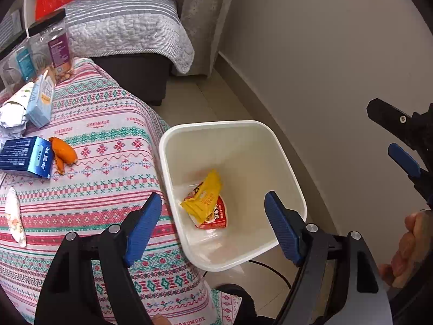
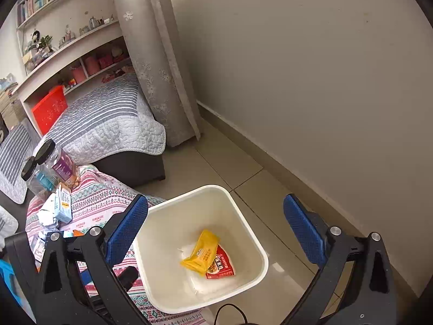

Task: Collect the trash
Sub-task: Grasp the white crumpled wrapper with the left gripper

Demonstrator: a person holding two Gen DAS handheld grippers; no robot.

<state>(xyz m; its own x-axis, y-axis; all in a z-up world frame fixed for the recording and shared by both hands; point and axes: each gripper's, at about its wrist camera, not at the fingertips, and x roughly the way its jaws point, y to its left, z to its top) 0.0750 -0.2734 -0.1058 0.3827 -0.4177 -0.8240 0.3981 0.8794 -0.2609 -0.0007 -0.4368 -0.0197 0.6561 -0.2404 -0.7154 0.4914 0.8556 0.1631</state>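
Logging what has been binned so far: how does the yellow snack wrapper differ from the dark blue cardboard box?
The yellow snack wrapper lies inside the white plastic bin; the dark blue cardboard box lies on the patterned tablecloth. The wrapper is soft and crumpled; the box is rigid and keeps its shape. The wrapper rests on a red packet; the box touches an orange peel. Neither is held; both grippers are open.

Yellow packet [image 1: 202, 196] atop red wrapper [image 1: 216, 215] in white bin [image 1: 281, 146]; orange peel [image 1: 61, 153], blue box [image 1: 25, 157] on tablecloth.
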